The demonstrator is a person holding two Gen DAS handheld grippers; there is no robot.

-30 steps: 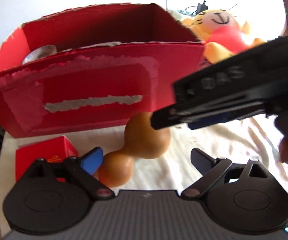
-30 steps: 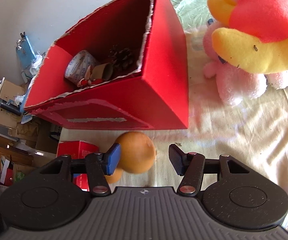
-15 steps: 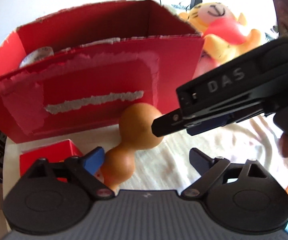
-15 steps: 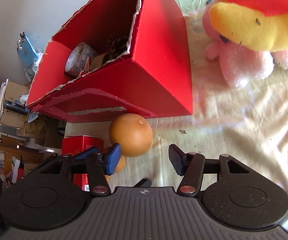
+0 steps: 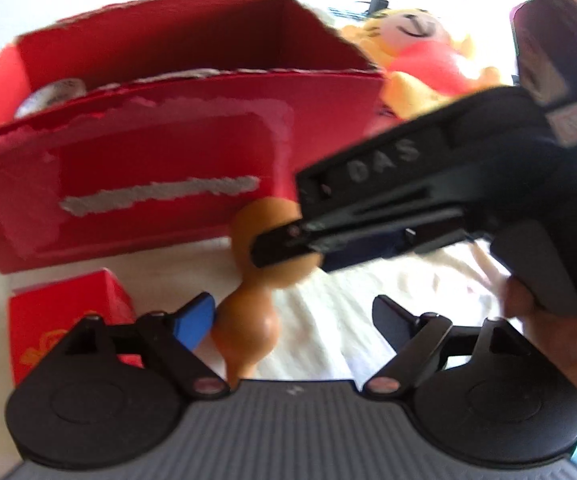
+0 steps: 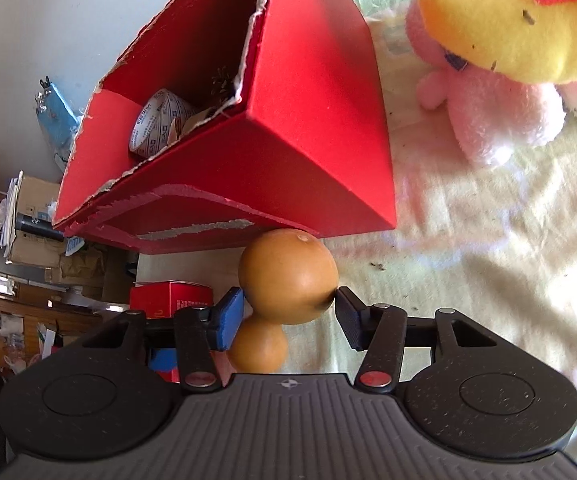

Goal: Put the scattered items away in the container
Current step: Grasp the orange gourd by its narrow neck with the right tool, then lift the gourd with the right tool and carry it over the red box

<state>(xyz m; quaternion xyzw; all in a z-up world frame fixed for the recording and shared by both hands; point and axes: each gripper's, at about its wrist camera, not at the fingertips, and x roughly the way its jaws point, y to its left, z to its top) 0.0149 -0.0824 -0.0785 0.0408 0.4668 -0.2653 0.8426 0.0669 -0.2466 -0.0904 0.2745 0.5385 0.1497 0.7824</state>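
furthest left on the cloth-covered bench [image 6: 488,240] sits a small red box [image 5: 64,316], just in front of the big red carton [image 5: 168,152] that serves as the container. a roll of printed tape [image 6: 160,120] and something dark, too hidden to name, already lie inside the carton. the left tongs [image 5: 292,316] hang wide and empty, with the neck of the orange gourd [image 6: 288,276] just inside their blue-padded finger.

the gourd lies on the bench with its large bulb touching or nearly touching the carton's front wall. the right tongs [image 6: 288,312] straddle that bulb. the blue pad seems to touch on one side and the black pad on the other, but whether they are pressing firmly i cannot tell; they look narrowed to the bulb's width. the step in hand looks like the grasp of the gourd.

the next move calls for a sure squeeze on the round, smooth bulb, which could slip, then a lift over the torn rim and a release inside. to the right, a yellow plush toy [image 6: 508,28] lies over a pink plush [image 6: 496,116], both still outside.
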